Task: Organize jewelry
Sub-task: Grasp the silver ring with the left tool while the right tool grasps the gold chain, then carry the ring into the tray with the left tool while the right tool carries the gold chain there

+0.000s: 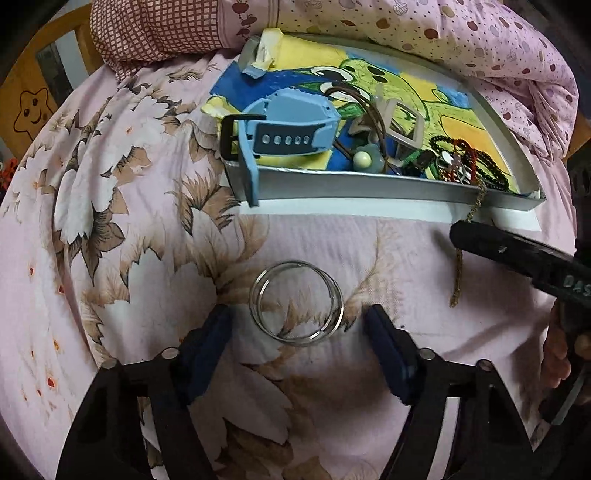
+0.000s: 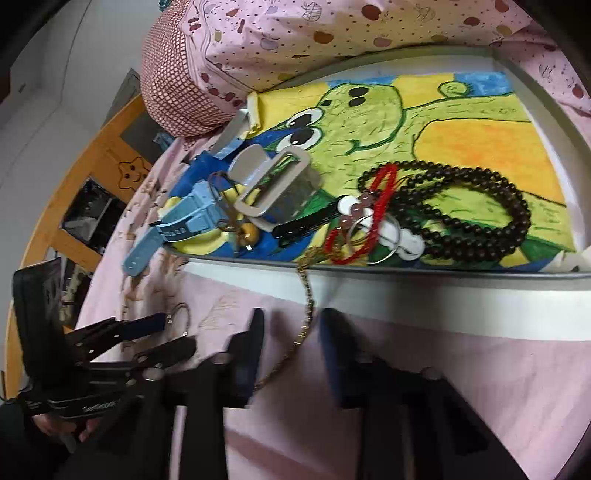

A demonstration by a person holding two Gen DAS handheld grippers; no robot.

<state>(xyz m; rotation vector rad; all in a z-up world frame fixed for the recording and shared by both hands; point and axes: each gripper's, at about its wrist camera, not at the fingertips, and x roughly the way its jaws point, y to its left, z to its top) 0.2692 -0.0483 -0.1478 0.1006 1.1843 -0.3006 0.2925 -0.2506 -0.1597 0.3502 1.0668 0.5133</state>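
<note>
A pair of silver bangles [image 1: 295,302] lies on the pink floral bedsheet, between the fingertips of my open left gripper [image 1: 297,325], which does not touch them. A white tray [image 1: 369,186] with a green cartoon drawing holds a blue watch [image 1: 288,127], a beige buckle [image 2: 273,188], dark bead strands [image 2: 480,206], a red bead string [image 2: 380,206] and metal rings. A gold chain [image 2: 306,295] hangs from the tray over its front rim onto the sheet, running between the fingers of my open right gripper [image 2: 291,332]. The bangles also show at the left gripper's tip in the right wrist view [image 2: 181,317].
A pink dotted quilt [image 1: 406,29] and a checked pillow [image 1: 147,33] bunch up behind the tray. A yellow wooden bed frame [image 2: 92,177] stands at the left. The blue watch strap [image 2: 140,254] hangs over the tray's left corner.
</note>
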